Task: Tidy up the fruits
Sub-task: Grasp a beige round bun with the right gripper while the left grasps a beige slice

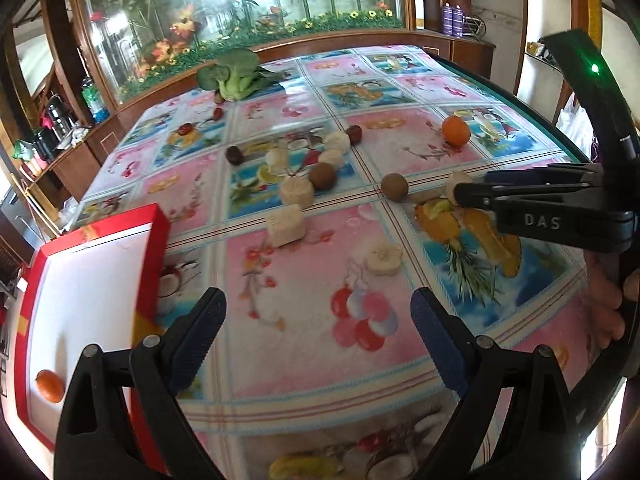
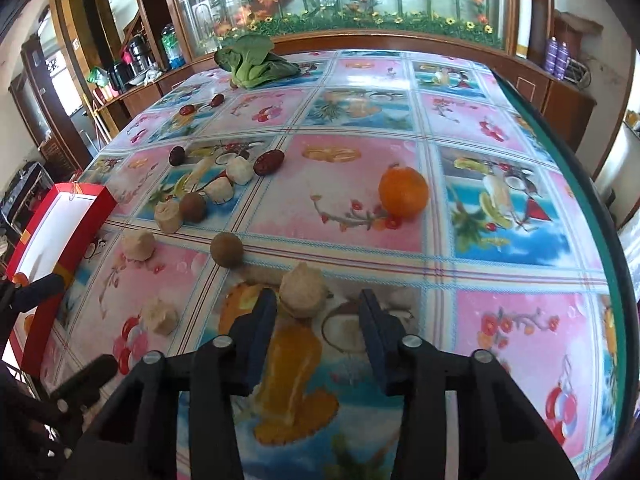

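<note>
The step in hand looks like a pick: the right gripper is low over the surface, its jaws apart, with a pale banana chunk sitting between the fingertips, nearer the left one. Whether the left pad already touches it, I cannot tell. In the left wrist view the right gripper reaches in from the side, its tips at that same chunk.

The left gripper hovers over bare cloth with jaws wide apart, holding nothing. Just beside it, to its left, is the red box, white inside, with one small orange already in it. So the sorting is, by my judgement, barely begun.

Still loose on the surface are a big orange, a brown round fruit, another, several more banana pieces and dark red dates. A leafy green lies at the far edge.

The next move calls for centring the chunk between the jaws, closing gently, since the piece looks soft and could squash or roll, then lifting and carrying it across to the box, well apart on the left.
</note>
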`<state>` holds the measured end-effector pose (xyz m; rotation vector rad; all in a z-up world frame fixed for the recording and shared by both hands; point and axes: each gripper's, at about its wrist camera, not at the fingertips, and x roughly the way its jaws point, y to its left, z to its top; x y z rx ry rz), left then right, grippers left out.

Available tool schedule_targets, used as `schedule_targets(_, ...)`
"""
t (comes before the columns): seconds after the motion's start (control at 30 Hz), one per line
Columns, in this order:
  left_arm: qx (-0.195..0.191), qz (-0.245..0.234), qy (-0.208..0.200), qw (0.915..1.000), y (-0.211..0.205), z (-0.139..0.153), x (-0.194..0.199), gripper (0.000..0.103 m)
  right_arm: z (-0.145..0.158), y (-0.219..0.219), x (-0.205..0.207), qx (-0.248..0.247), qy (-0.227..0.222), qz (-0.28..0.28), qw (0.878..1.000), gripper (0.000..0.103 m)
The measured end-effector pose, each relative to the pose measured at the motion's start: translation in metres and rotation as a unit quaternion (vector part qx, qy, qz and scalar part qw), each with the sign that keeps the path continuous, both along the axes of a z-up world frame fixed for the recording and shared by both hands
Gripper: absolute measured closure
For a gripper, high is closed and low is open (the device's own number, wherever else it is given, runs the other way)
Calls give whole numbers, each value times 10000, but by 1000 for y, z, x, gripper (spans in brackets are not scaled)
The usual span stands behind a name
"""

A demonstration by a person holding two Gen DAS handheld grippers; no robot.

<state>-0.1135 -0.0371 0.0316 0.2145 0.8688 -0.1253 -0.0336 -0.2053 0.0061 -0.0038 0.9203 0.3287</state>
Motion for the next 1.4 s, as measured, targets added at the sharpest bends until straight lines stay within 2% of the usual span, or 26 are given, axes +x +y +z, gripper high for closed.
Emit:
schedule_targets(0.03, -21, 30, 54, 10000, 0, -2, 4, 9, -2, 2, 1, -1, 8, 41, 10000, 70)
schedule_targets(0.13, -136, 83, 157, 9997, 1, -6, 11, 9, -2, 2, 2, -35, -134, 81, 9999, 77)
schedule_targets(0.3, -263, 73, 337, 9991, -5, -12, 23, 10, -1, -9, 1, 276, -96, 41, 9996, 77)
schedule_targets(0.5, -302, -17, 443, 9986, -18, -18, 31, 26, 1, -15, 0, 412, -20, -57, 9991, 77)
schedule_targets(0.53, -306, -1, 481, 9984, -19, -21, 32, 32, 1, -16, 0, 438, -7, -67, 9990, 77)
schedule_targets(0.7, -431, 43, 500, 9978, -18, -21, 37, 39, 0, -17, 0, 442, -14, -73, 9990, 77)
schedule_targets(0.8, -537, 9, 490, 9974, -21, -20, 39, 51, 0, -17, 0, 409, -32, -52, 9991, 77)
schedule_targets(0.87, -509, -10, 458, 9977, -24, -20, 39, 54, 0, -17, 0, 401, -42, -45, 9992, 77)
schedule_targets(0.93, -556, -56, 454, 9974, -25, -20, 39, 65, 1, -16, 0, 372, -58, -30, 9993, 77)
schedule_targets(1.1, -563, -49, 429, 9975, -25, -19, 36, 75, 0, -14, 1, 365, -85, 1, 9993, 77)
schedule_targets(1.4, -520, 149, 240, 9982, -11, -9, 24, 75, -1, -15, 1, 465, -103, 17, 9989, 77)
